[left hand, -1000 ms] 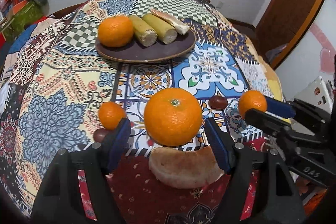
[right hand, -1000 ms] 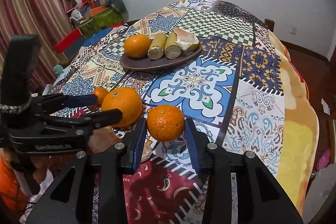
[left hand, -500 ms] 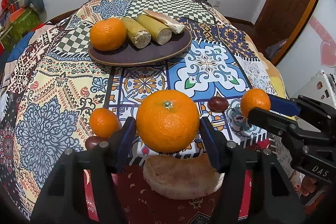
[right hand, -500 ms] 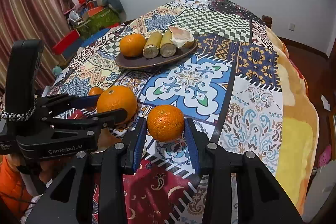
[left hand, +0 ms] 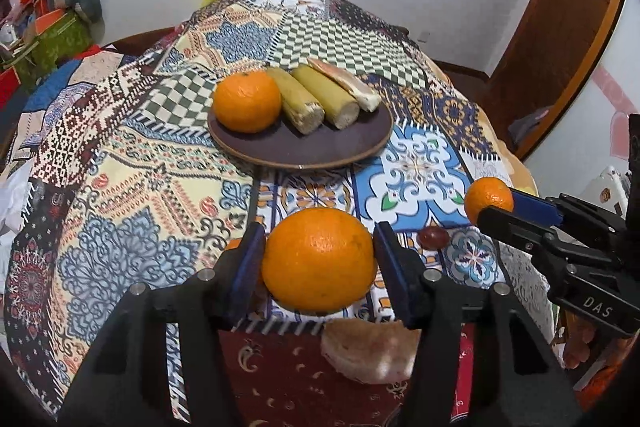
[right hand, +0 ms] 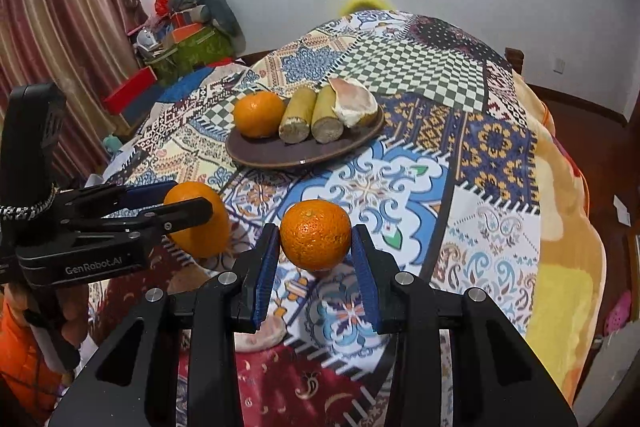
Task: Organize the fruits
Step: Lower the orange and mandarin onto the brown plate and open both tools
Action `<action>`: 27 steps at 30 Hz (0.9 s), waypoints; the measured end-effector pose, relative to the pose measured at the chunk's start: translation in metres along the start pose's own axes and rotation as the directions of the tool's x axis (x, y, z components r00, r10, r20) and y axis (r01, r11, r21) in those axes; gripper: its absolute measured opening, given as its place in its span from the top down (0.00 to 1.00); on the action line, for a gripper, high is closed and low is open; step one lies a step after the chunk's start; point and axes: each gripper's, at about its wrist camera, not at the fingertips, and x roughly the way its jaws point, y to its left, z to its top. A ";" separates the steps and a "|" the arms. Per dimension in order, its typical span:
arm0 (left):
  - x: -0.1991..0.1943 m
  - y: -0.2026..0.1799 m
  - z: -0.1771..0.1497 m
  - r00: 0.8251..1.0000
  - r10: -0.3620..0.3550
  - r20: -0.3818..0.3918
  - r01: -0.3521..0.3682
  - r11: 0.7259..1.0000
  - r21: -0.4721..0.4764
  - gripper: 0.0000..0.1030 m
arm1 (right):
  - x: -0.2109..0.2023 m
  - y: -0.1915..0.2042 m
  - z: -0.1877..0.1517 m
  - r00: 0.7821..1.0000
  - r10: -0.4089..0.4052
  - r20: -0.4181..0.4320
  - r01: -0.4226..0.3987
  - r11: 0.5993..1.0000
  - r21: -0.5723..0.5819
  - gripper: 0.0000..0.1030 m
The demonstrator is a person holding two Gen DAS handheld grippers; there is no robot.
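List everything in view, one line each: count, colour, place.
Oranges: three, orange; one on plate, big one in left gripper, small one in right gripper.
Stalk pieces: two, yellow-green, on plate.
Peel: one, pale, plate's far side.
Plate: one, brown, table middle.
Dark fruit: one, brown, near edge.
Tablecloth: one, patchwork, over table.
Left gripper: black, blue pads, jaws just closed in.
Right gripper: same, gripping.

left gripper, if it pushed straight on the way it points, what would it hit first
Probably the patterned tablecloth just short of the brown plate; depth is unclear. The left gripper is already shut on the big orange.
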 end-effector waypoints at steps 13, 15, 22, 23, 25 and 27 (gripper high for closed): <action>-0.002 0.015 0.033 0.997 0.016 0.071 -0.015 1.000 -0.020 0.47 | 0.018 0.000 0.029 1.000 0.002 0.023 -0.001 1.000 -0.026 0.67; 0.000 0.017 0.039 0.997 0.020 0.080 -0.018 1.000 -0.022 0.47 | 0.022 -0.001 0.034 1.000 0.002 0.025 -0.002 1.000 -0.028 0.67; 0.013 0.021 0.059 0.994 0.027 0.101 -0.026 1.000 -0.017 0.47 | 0.040 -0.005 0.047 1.000 0.016 0.011 -0.016 0.999 -0.032 0.67; 0.014 0.021 0.061 0.994 0.026 0.103 -0.025 1.000 -0.016 0.47 | 0.042 -0.005 0.049 1.000 0.016 0.009 -0.016 0.999 -0.034 0.67; 0.019 0.022 0.065 0.994 0.023 0.104 -0.021 1.000 -0.015 0.47 | 0.048 -0.006 0.052 1.000 0.020 0.005 -0.019 0.999 -0.034 0.67; 0.023 0.022 0.070 0.994 0.023 0.105 -0.022 1.000 -0.014 0.47 | 0.053 -0.007 0.056 1.000 0.023 0.002 -0.023 0.999 -0.034 0.67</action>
